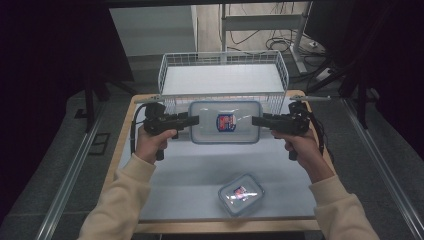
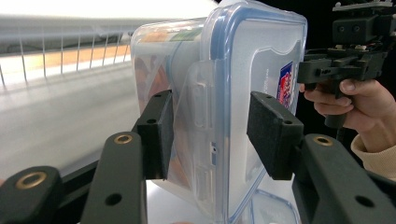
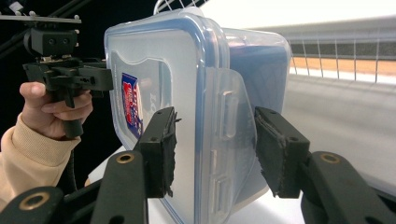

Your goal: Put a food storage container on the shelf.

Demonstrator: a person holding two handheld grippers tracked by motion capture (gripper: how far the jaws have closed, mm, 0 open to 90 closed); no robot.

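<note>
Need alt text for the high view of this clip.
A person holds a large clear lidded container between the left tool and the right tool, in front of a white wire basket. A smaller lidded container sits near the table's front edge.

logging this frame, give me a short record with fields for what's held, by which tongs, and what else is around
held: large lidded container, lifted off the table
left tongs: clamped on its left end
right tongs: clamped on its right end
behind: white wire basket
near edge: small lidded container, lying on the table
</note>
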